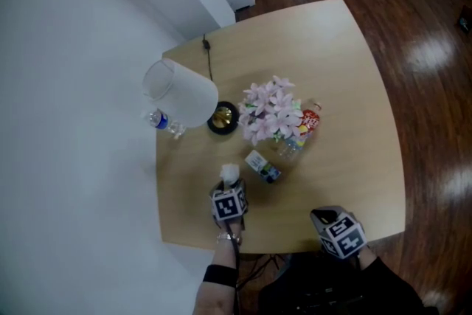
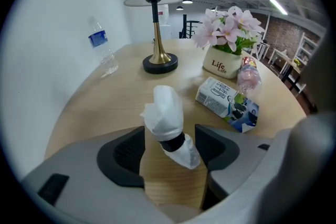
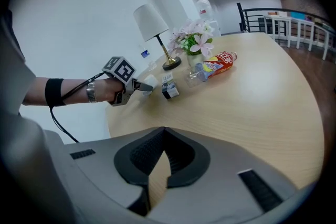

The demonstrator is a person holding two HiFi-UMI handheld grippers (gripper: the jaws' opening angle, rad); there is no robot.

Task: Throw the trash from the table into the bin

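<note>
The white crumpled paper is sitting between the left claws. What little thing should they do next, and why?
Probably close the left gripper on the white paper wad. The wad stands on the table right between the jaws, which are apart and not yet pressing on it. A squeeze seems to be the step needed before lifting it away.

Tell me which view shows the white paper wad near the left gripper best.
The left gripper view: the white paper wad stands close up between the left gripper's open jaws, black band visible. The head view shows only its top; the right gripper view a small speck.
</note>
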